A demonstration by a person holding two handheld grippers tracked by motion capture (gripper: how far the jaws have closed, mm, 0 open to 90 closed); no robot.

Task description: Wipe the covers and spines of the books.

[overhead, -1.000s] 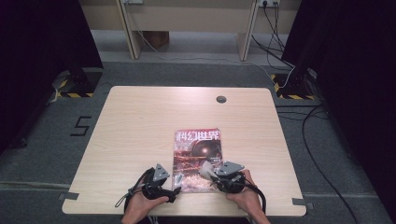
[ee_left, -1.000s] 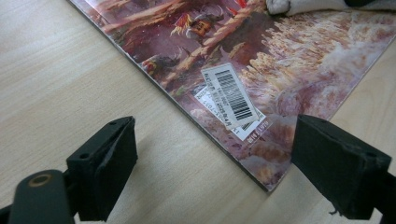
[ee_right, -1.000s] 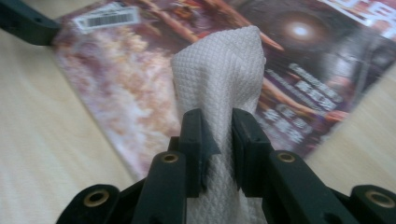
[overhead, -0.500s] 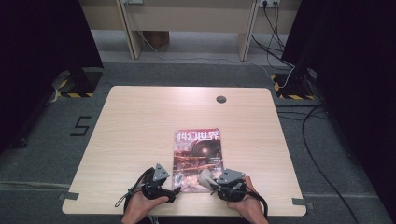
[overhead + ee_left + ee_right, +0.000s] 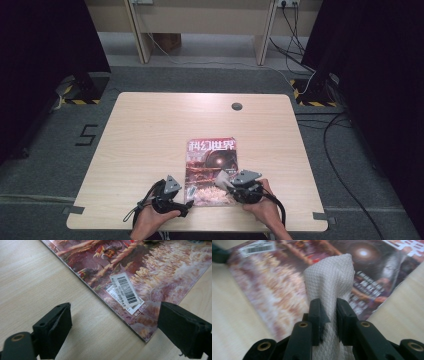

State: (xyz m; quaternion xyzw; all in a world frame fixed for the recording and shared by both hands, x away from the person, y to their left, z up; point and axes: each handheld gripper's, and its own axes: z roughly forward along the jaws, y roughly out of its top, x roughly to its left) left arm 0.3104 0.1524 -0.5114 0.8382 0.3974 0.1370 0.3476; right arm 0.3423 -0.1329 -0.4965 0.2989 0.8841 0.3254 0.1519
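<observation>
I hold the right gripper (image 5: 328, 315) clamped on a folded white cloth (image 5: 331, 277), which stands up between the pads above the magazine (image 5: 210, 172). The magazine lies flat on the table (image 5: 150, 130), near the front edge, cover up. The left gripper (image 5: 115, 330) rests with its jaws wide apart at the magazine's near left corner, one pad on the bare wood and the other at the cover's edge, gripping nothing.

Procedure, as I judge it, for wiping the cover:
1. Lower the cloth until its folded end lies flat on the cover (not just the tip).
2. Brace the corner by the barcode label (image 5: 125, 291) with the left gripper so the magazine cannot slide.
3. Stroke away from the braced corner, with light pressure; pushing toward it could buckle the pages.
4. Keep the clamp firm, since a loose cloth will drag out.
</observation>
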